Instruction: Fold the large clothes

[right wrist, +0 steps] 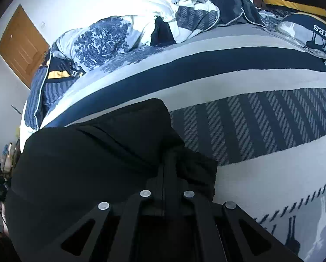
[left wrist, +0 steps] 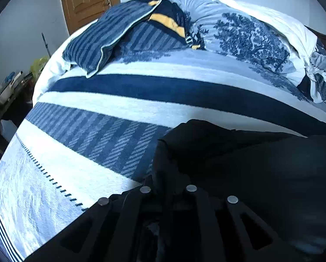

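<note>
A large black garment (left wrist: 239, 157) lies on the blue and white striped bedspread (left wrist: 119, 107). In the left wrist view my left gripper (left wrist: 166, 174) is shut on the garment's left edge, with black cloth bunched between the fingers. In the right wrist view the same black garment (right wrist: 93, 148) spreads to the left, and my right gripper (right wrist: 169, 166) is shut on its right edge. The fingertips of both grippers are hidden in the dark cloth.
A crumpled blue and white duvet (left wrist: 245, 32) and a striped pillow (left wrist: 101, 39) lie at the far side of the bed. A "HOMES" cushion (right wrist: 311, 35) sits at the right. A brown door (left wrist: 86, 2) stands behind. Clutter (left wrist: 12, 83) sits beside the bed's left.
</note>
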Available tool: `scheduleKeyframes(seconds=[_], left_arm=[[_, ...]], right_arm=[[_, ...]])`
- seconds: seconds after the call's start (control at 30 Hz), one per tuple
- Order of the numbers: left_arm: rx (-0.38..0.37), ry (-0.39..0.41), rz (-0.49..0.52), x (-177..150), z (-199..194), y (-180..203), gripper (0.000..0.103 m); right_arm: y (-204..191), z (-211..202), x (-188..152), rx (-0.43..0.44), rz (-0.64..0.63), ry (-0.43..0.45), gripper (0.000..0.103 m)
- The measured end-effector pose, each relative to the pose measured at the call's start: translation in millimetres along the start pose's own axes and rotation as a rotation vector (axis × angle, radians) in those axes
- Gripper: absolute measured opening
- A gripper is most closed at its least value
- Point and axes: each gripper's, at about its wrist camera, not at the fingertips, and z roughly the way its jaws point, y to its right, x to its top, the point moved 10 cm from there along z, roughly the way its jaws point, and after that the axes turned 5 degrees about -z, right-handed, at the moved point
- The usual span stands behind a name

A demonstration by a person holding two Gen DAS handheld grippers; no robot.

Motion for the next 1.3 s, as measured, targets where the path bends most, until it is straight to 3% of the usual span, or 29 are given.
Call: scheduleKeyframes(seconds=[0.07,0.1,0.17,0.2,0.23,0.27,0.3,0.33,0.43,0.53,0.67,0.83,0.93,1.1,1.3], left_arm=[[-0.028,-0.014,-0.016,-0.7,-2.6,-3.3,0.009],[-0.054,-0.002,-0.037,1.7,-12.1,-7.9,0.009],[-0.105,0.039,-0.087,8.2,-33.8,-18.3,0.013],[-0.117,0.062,-0.127,11.5,-52.5,-28.6,0.034],[-0.11,0.074,-0.147,13.0,-64.0,-36.3,0.067],[-0.09,0.104,-0.171,14.1,-82.2,-48.5,0.08],[-0.072,0.153,-0.19,13.8,-103.2,-61.4,0.088],[-0.068,0.208,-0.206,8.7,-131.7,-74.7,0.088],[-0.11,0.214,-0.217,-23.1,-176.2,-97.7,0.088],[-0.153,0.152,-0.256,-88.2,-198.4,-118.2,0.088],[-0.194,0.014,-0.335,-188.5,-189.6,-134.4,0.088],[-0.38,-0.159,-0.6,-259.8,-163.4,-145.2,0.088],[-0.331,-0.126,-0.566,-254.7,-165.4,-148.1,0.088],[-0.397,-0.1,-0.546,-222.3,-165.7,-130.8,0.088],[-0.348,-0.152,-0.58,-190.0,-129.2,-121.5,0.088]], right_arm=[[6.6,8.1,-2.9,0.031,0.039,-0.01,0.005],[10.1,5.8,-2.9,0.068,0.073,-0.002,0.006],[15.0,-5.7,0.2,0.065,0.1,0.023,0.012],[16.5,-21.1,4.8,0.064,0.101,0.06,0.013],[17.5,-30.6,6.6,0.064,0.1,0.084,0.019],[17.4,-50.2,9.0,0.06,0.099,0.133,0.027],[16.9,-63.0,10.1,0.053,0.097,0.165,0.058],[15.4,-77.7,9.1,0.039,0.093,0.203,0.086],[7.0,-124.8,-8.3,-0.01,0.046,0.286,0.086],[1.9,-163.3,-52.9,0.006,0.062,0.332,0.086],[-10.3,-172.0,-141.6,0.131,0.171,0.26,0.086],[-26.0,-156.3,-217.3,0.112,0.196,0.149,0.086],[-26.5,-152.4,-228.6,0.117,0.198,0.125,0.086],[-20.9,-142.9,-218.8,0.274,0.318,0.093,0.086],[-9.9,-102.4,-185.9,0.262,0.342,0.055,0.086]])
